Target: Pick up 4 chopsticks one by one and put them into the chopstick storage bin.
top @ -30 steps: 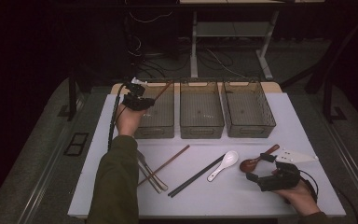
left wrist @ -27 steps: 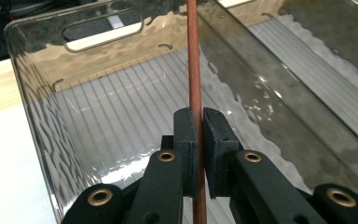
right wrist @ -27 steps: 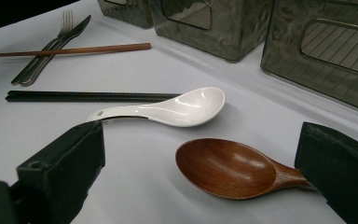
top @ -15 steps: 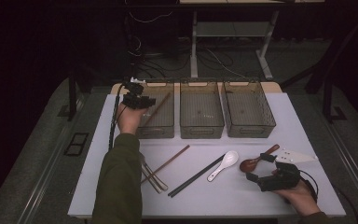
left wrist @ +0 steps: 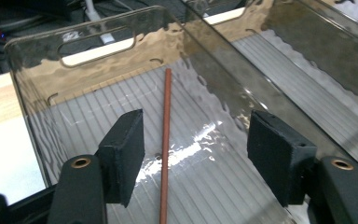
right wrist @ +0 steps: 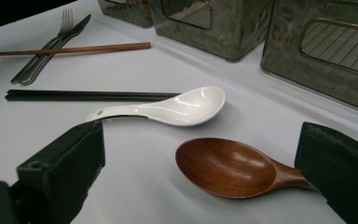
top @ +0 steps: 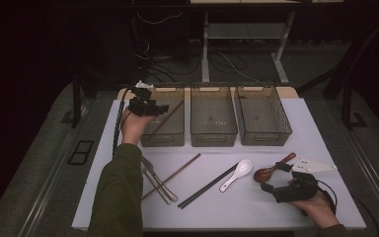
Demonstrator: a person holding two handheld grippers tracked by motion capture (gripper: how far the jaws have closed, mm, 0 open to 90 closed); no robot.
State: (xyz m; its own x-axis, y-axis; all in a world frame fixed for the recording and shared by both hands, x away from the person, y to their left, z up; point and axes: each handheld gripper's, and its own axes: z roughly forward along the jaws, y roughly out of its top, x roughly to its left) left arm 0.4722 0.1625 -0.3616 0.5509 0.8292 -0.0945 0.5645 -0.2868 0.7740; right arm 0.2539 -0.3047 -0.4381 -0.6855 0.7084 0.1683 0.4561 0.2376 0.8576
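Observation:
My left gripper (top: pixel 150 106) (left wrist: pixel 196 140) hangs over the left clear bin (top: pixel 163 140) (left wrist: pixel 98 46). Its jaws have just been opening and stand apart. A brown chopstick (top: pixel 168 118) (left wrist: pixel 167 116) lies free on the bin's ribbed floor below the gap, touching neither pad. My right gripper (top: pixel 275 178) (right wrist: pixel 203 140) rests on the white table at the front right, open. A dark wooden spoon (top: pixel 266 173) (right wrist: pixel 223 165) lies on the table between its jaws, with its handle close to the right jaw.
A white ceramic spoon (top: pixel 237 173) (right wrist: pixel 182 107), a pair of black chopsticks (top: pixel 207 186) (right wrist: pixel 84 95), another brown chopstick (top: pixel 175 173) (right wrist: pixel 74 48) and a fork with a knife (top: pixel 155 180) (right wrist: pixel 51 46) lie on the table. The middle bin (top: pixel 213 136) and right bin (top: pixel 264 136) stand behind them.
The left gripper's jaws have opened and the brown chopstick has dropped from them onto the bin's floor. The right hand has stayed where it was.

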